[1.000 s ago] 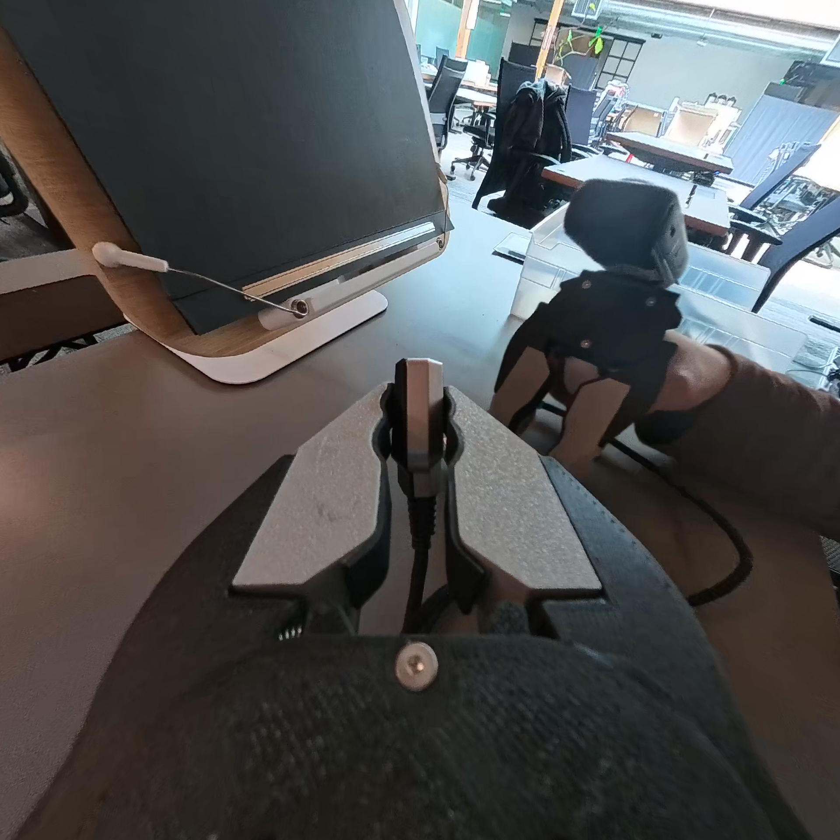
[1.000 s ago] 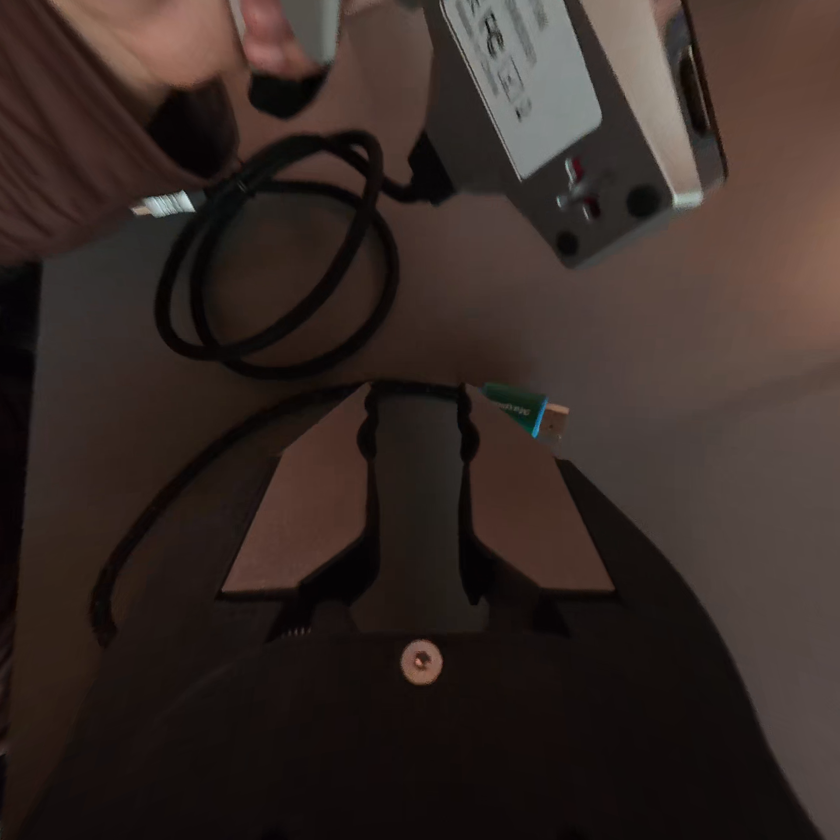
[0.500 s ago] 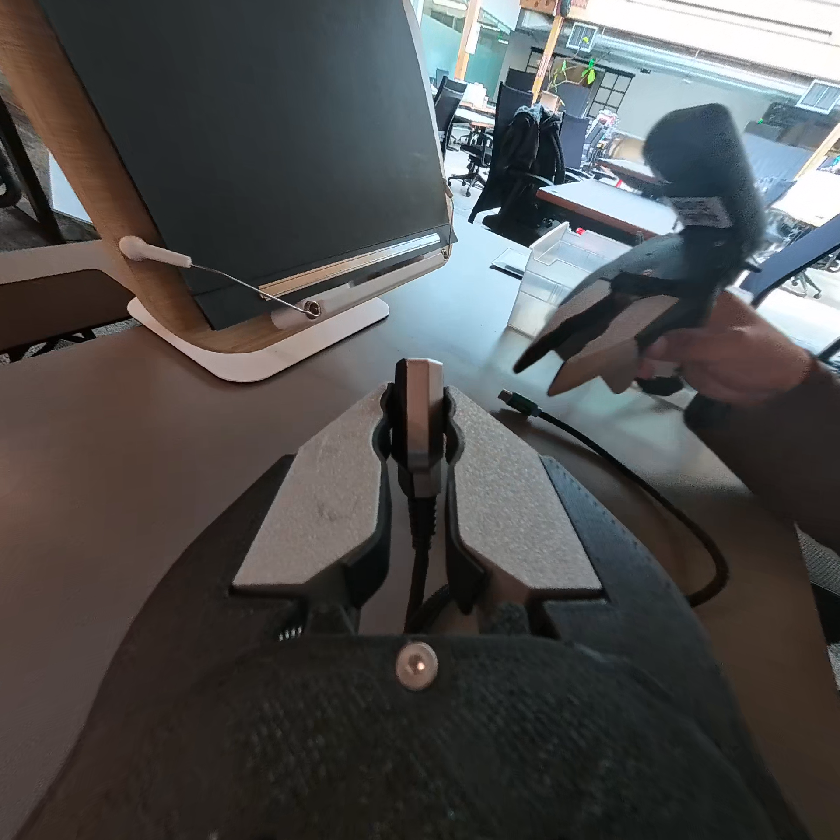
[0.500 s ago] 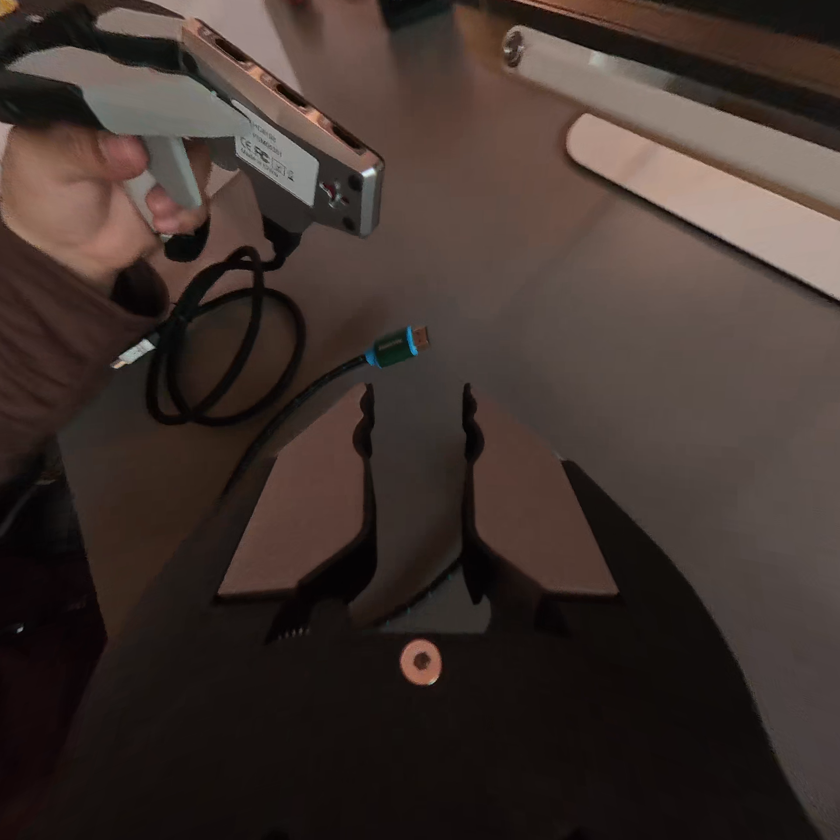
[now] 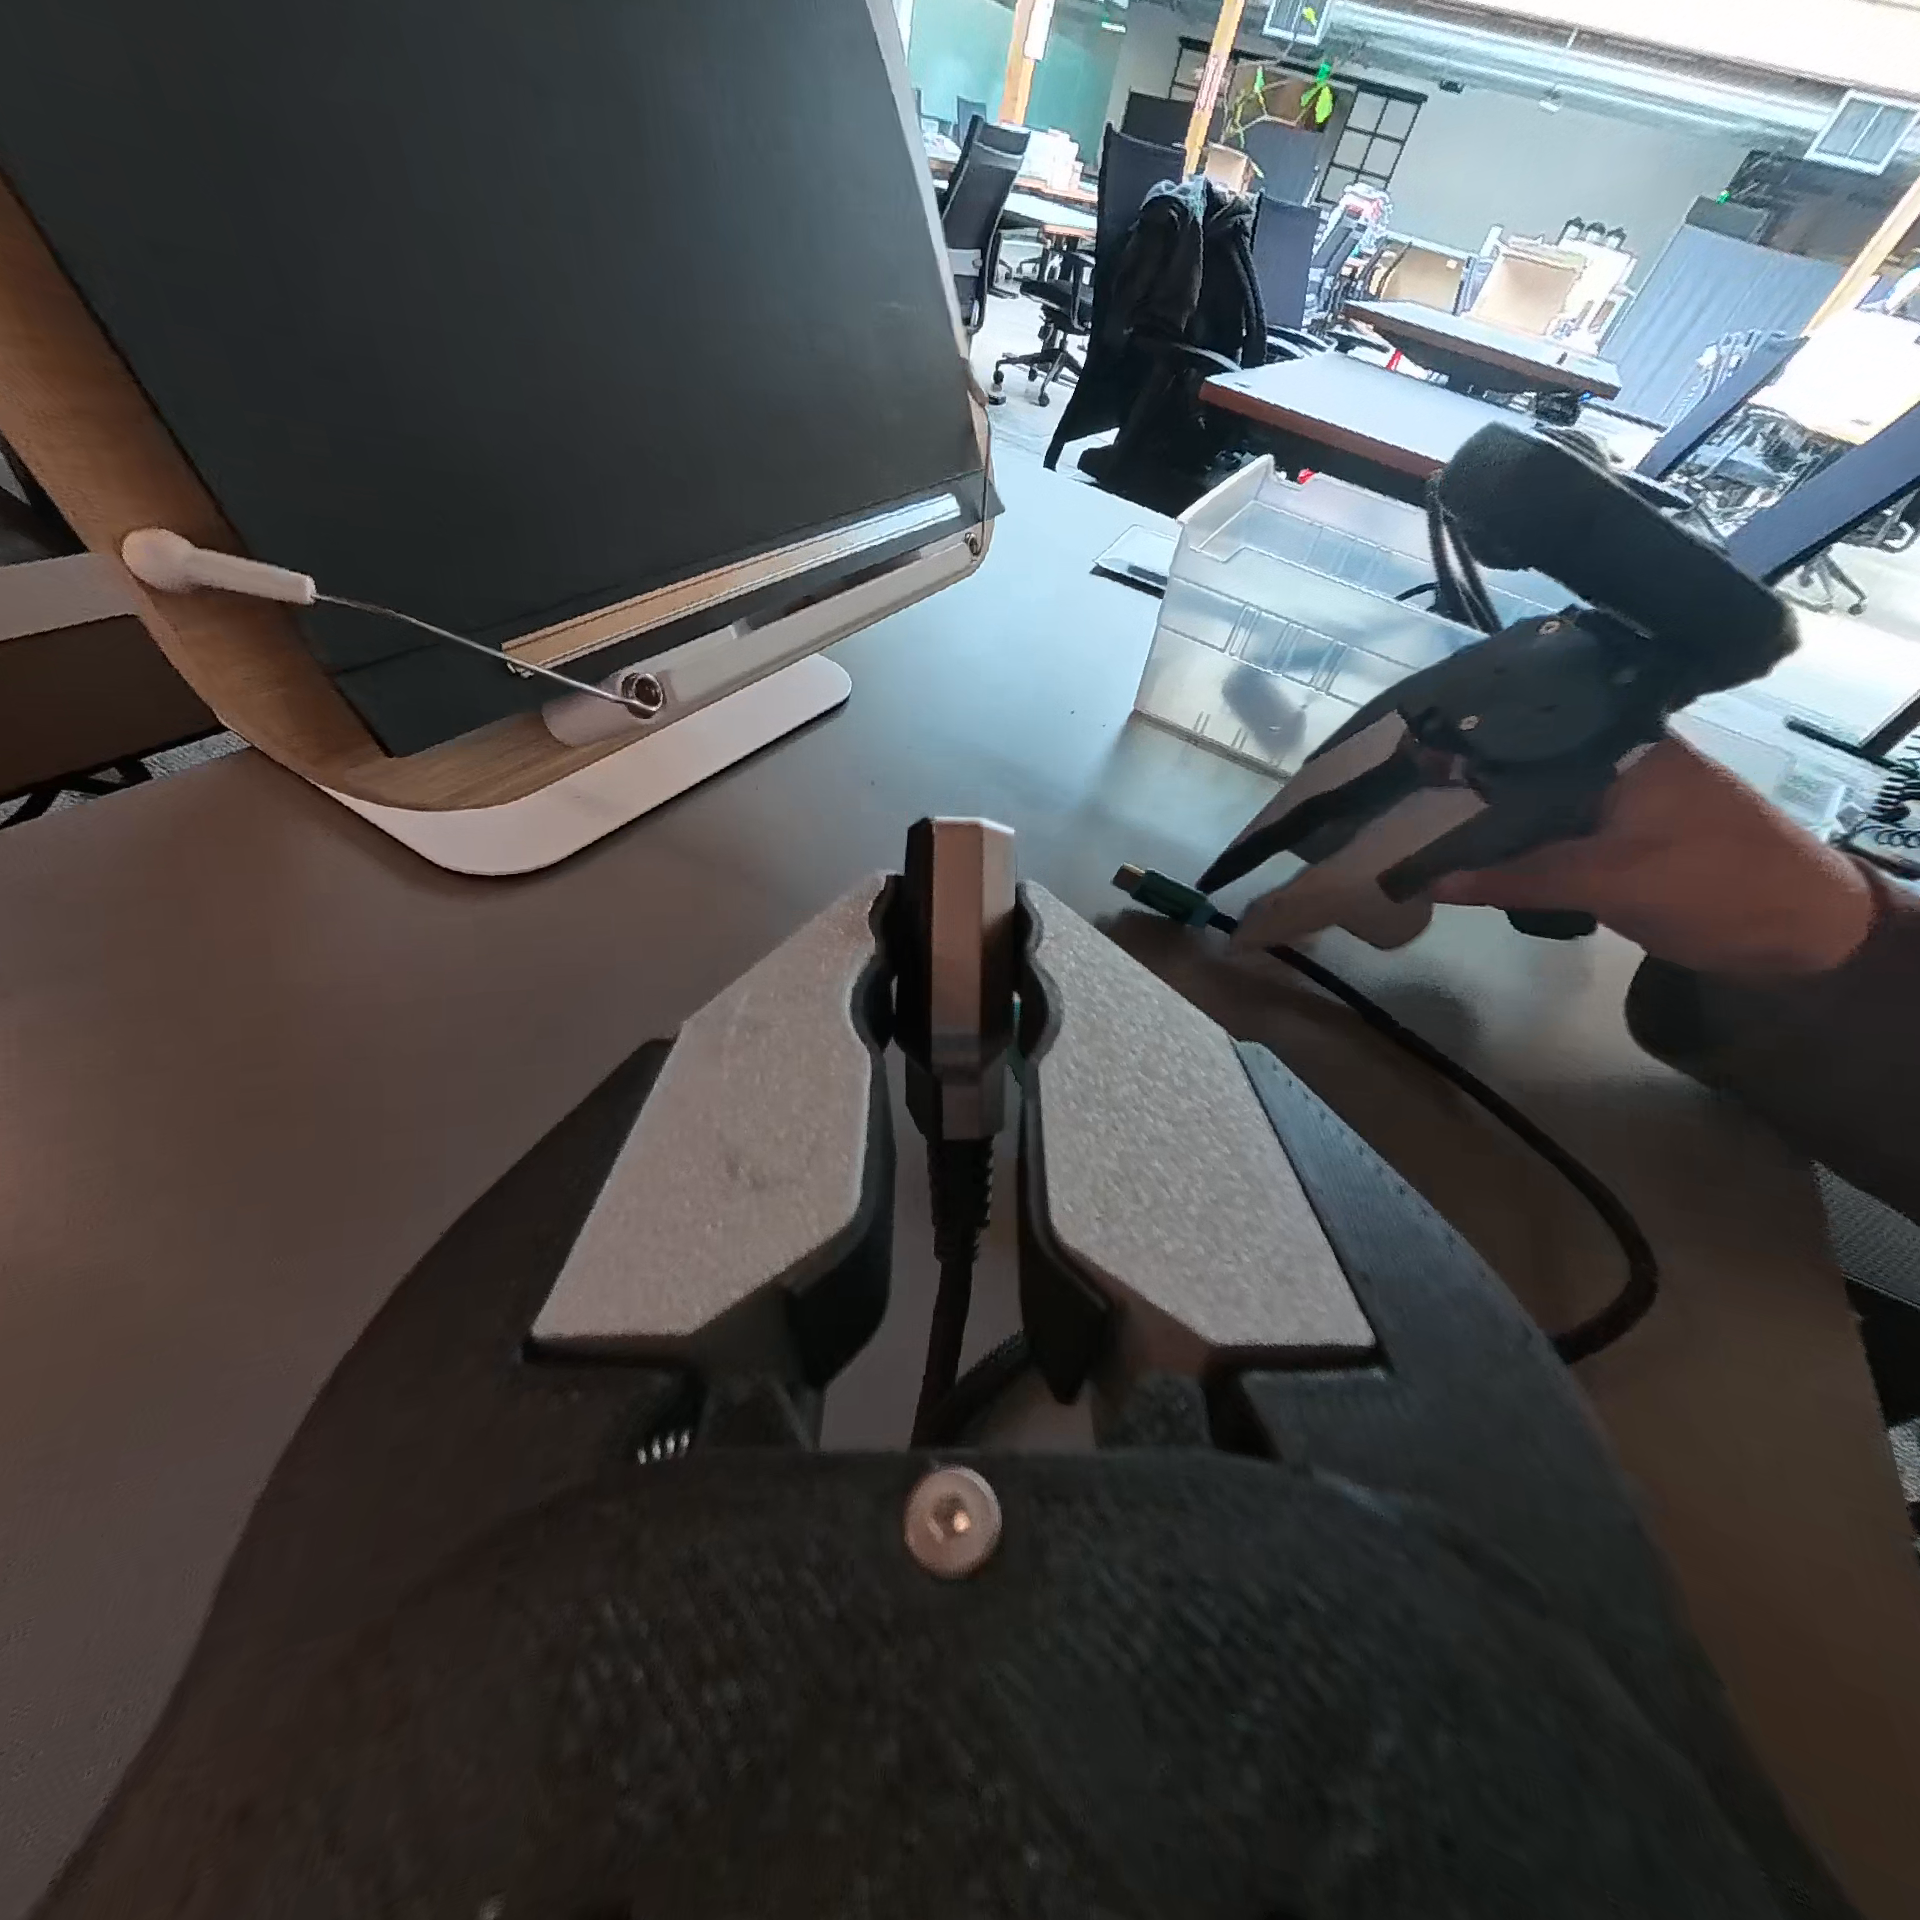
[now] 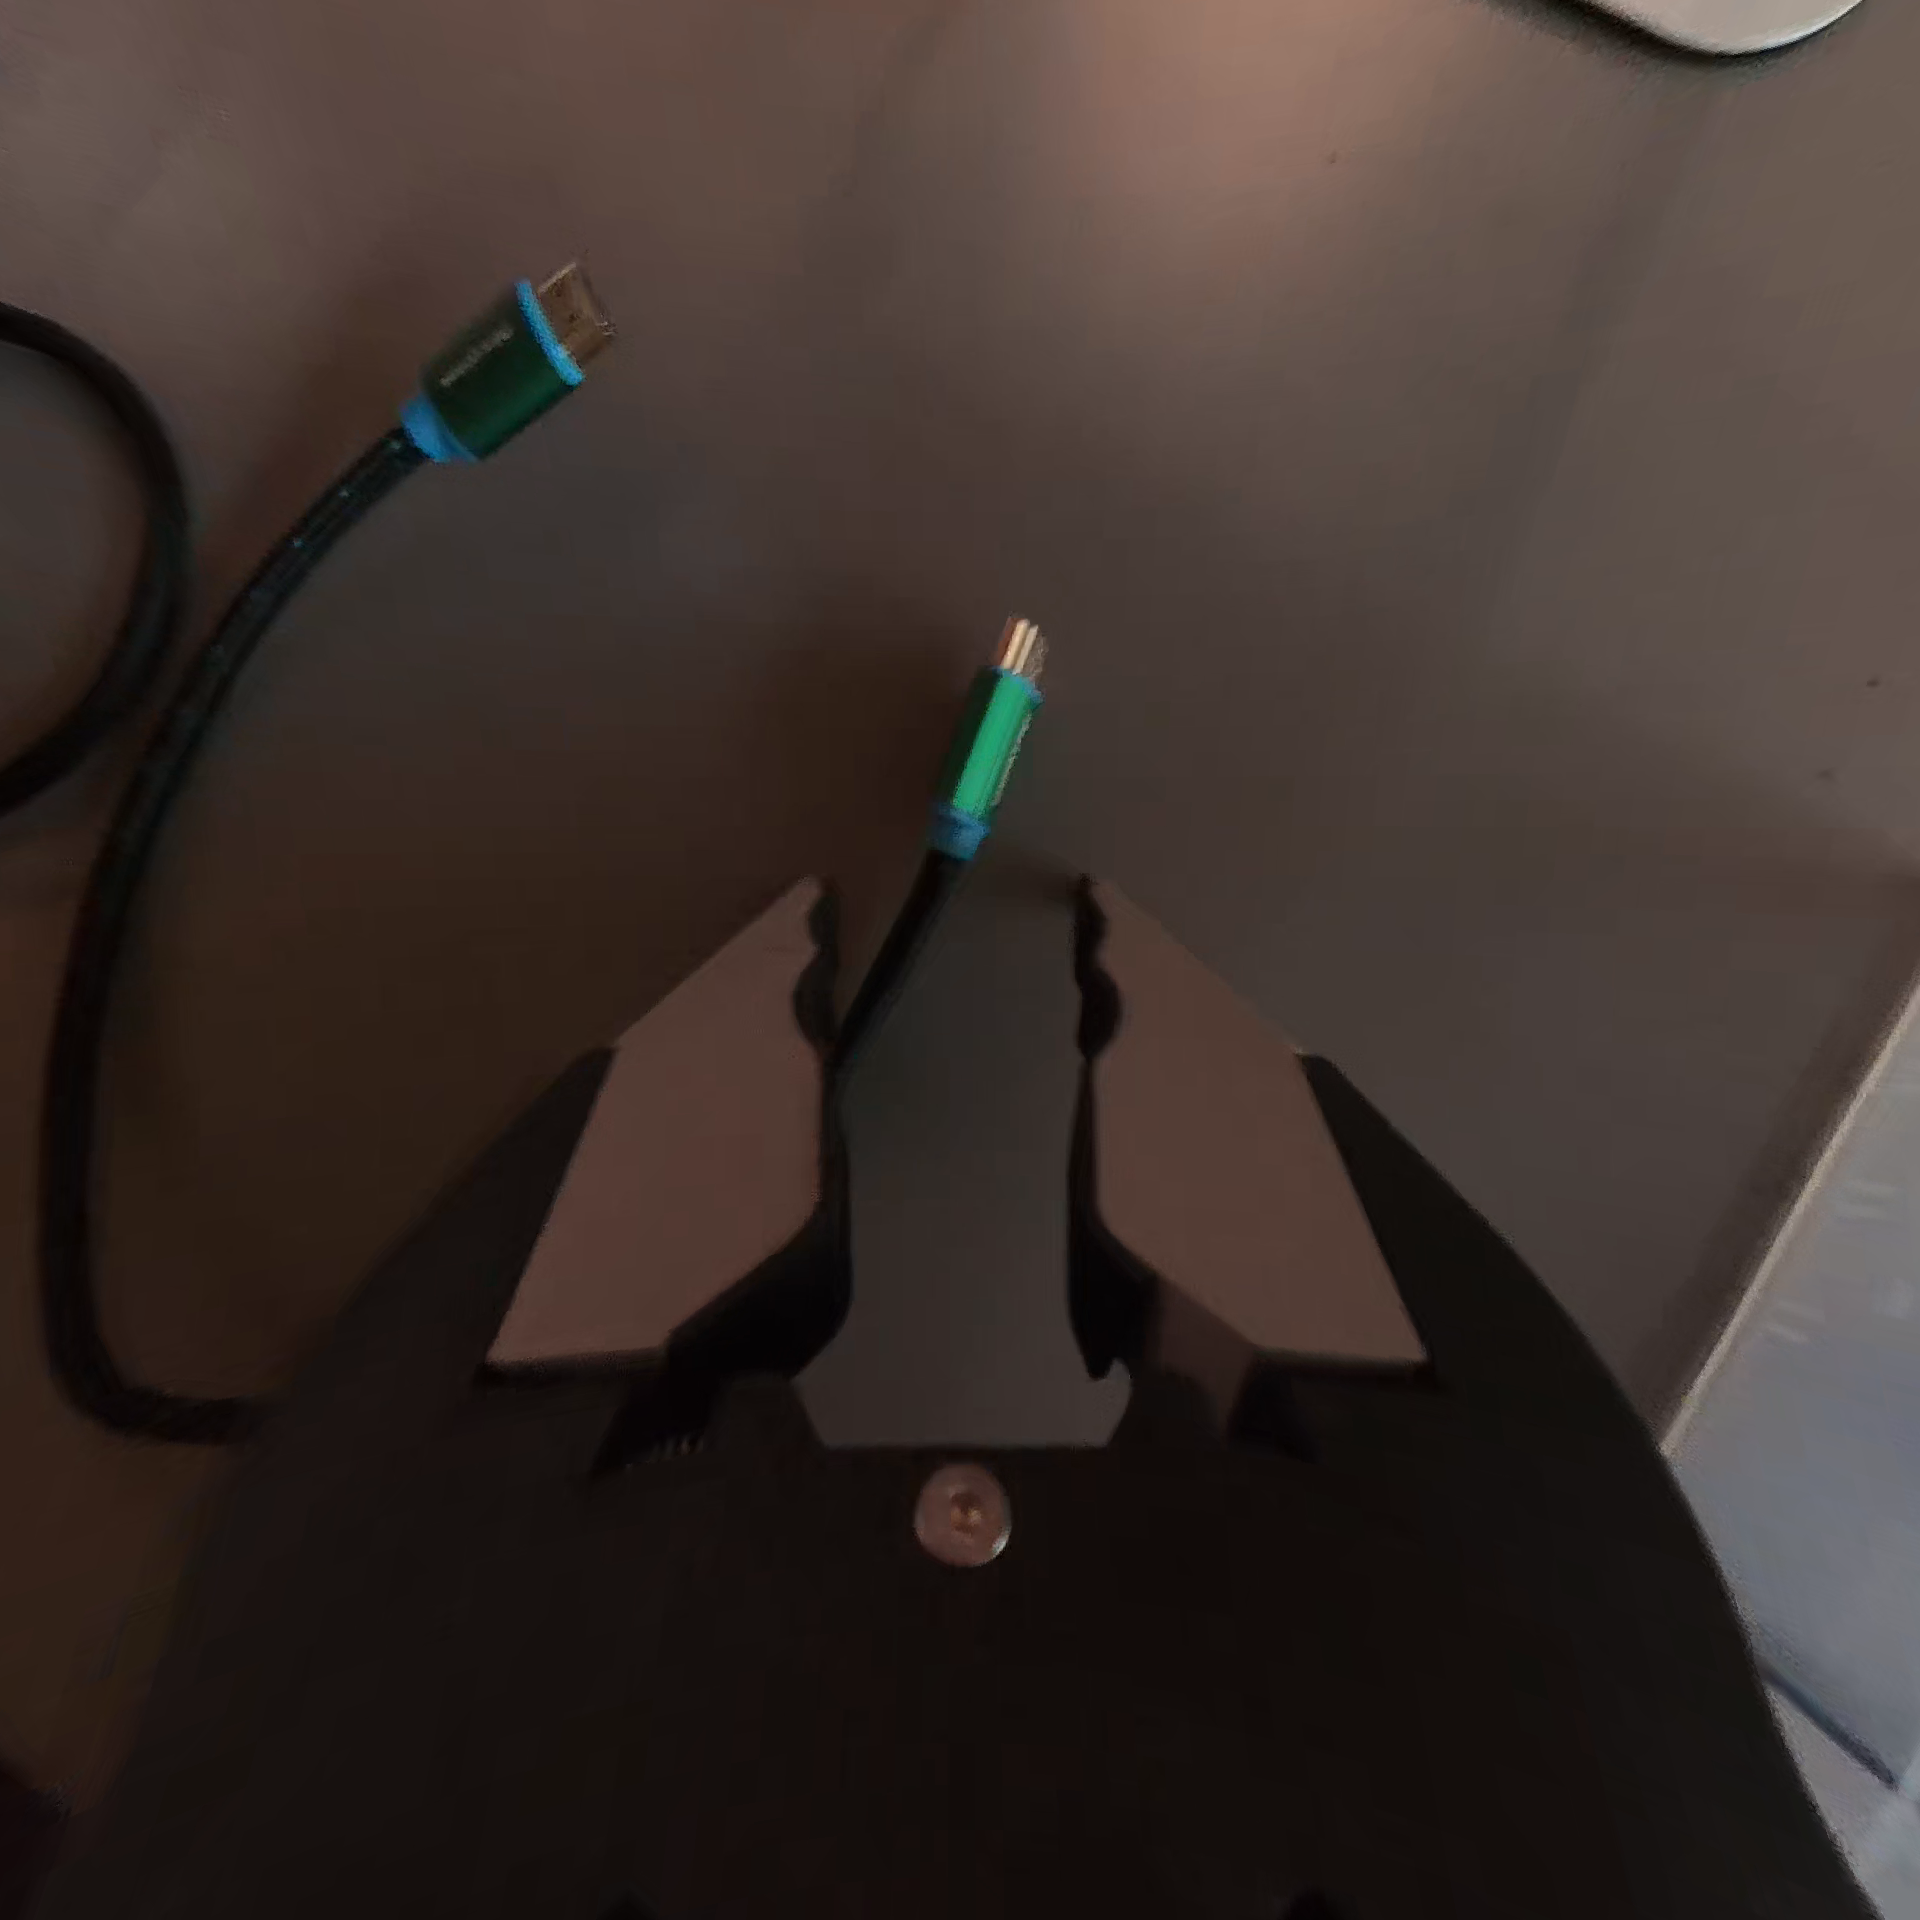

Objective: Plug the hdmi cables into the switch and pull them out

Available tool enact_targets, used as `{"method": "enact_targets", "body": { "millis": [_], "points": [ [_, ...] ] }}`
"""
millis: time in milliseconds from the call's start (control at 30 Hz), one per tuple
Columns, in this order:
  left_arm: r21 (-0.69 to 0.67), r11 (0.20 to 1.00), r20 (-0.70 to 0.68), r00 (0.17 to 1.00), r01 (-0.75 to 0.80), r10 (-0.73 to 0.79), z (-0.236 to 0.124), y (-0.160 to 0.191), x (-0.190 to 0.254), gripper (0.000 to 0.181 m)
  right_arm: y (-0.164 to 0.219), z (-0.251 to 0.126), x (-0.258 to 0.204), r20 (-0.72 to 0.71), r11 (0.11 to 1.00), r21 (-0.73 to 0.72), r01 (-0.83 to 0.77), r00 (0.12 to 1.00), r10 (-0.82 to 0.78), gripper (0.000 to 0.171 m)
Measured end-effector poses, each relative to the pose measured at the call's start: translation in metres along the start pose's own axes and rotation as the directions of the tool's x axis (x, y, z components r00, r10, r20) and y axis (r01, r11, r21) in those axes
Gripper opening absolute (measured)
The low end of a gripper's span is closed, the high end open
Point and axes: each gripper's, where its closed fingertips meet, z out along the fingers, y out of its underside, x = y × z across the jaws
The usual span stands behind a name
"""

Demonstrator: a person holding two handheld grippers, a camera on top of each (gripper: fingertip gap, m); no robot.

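Green metal catches the light in the right wrist view: an HDMI plug (image 6: pixel 995 743) lies on the dark bench (image 6: pixel 1351 520) just ahead of the right gripper (image 6: pixel 951 894), gold tip pointing away, its black cord running back between the fingers; the jaws stand apart, nothing clamped yet. Over on the left, a second green plug (image 6: pixel 509 369) rests on the bench with its cable (image 6: pixel 135 831) looping round behind it.

Now the left gripper (image 5: pixel 956 935); its jaws are pressed together on the silver switch (image 5: pixel 961 987), held on edge up off the bench, a black lead (image 5: pixel 951 1268) trailing out of its near end toward the camera. From that view the right gripper (image 5: pixel 1231 909) is down at the bench, tips just beside the plug (image 5: pixel 1164 894).

So the step, as I read it, is the pick-up of this first plug; and the grip matters. Best to close on the green shell itself rather than the cord, flat faces against the pads, so the plug cannot swivel when it meets the port; leave the gold tip well proud of the fingers. The plug sits a touch askew to the fingers, so squaring up first should pay. Then it is a matter of turning the switch's ports to face the plug; those ports are not visible from here.
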Motion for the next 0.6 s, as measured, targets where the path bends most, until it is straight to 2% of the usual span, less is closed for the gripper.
{"method": "enact_targets", "body": {
  "millis": [33,67,167,233,333,433,600],
  "points": [
    [-0.003,1.0,0.0,1.0,0.003,-0.003,0.0,0.001,-0.001,0.017,-0.001,0.002,0.004,-0.023,1.0,0.001,0.025,0.999,-0.025,0.019],
    [-0.006,1.0,0.0,1.0,0.008,-0.008,0.001,0.002,-0.002,0.017,-0.003,0.004,0.002,-0.018,0.999,0.006,0.052,0.998,-0.052,0.006],
    [-0.004,1.0,0.002,1.0,0.022,-0.022,0.0,0.003,-0.005,0.017,-0.005,0.0,0.001,-0.042,0.994,-0.015,0.112,0.993,-0.112,0.004],
    [0.008,1.0,0.004,1.0,0.025,-0.025,-0.003,0.001,-0.007,0.017,-0.019,-0.022,0.001,-0.083,0.987,0.056,0.149,0.986,-0.145,0.001],
    [0.029,0.999,0.005,0.999,0.034,-0.034,-0.007,-0.004,-0.008,0.017,-0.051,-0.085,0.009,-0.188,0.96,0.18,0.214,0.966,-0.18,0.001],
    [0.038,0.998,0.003,0.999,0.041,-0.041,-0.008,-0.005,-0.008,0.017,-0.083,-0.167,0.025,-0.329,0.916,0.268,0.297,0.922,-0.203,0.001],
    [0.032,0.999,-0.002,0.999,0.032,-0.032,-0.006,-0.004,-0.005,0.017,-0.119,-0.301,0.069,-0.588,0.851,0.316,0.421,0.79,-0.172,0.001]
  ]
}}
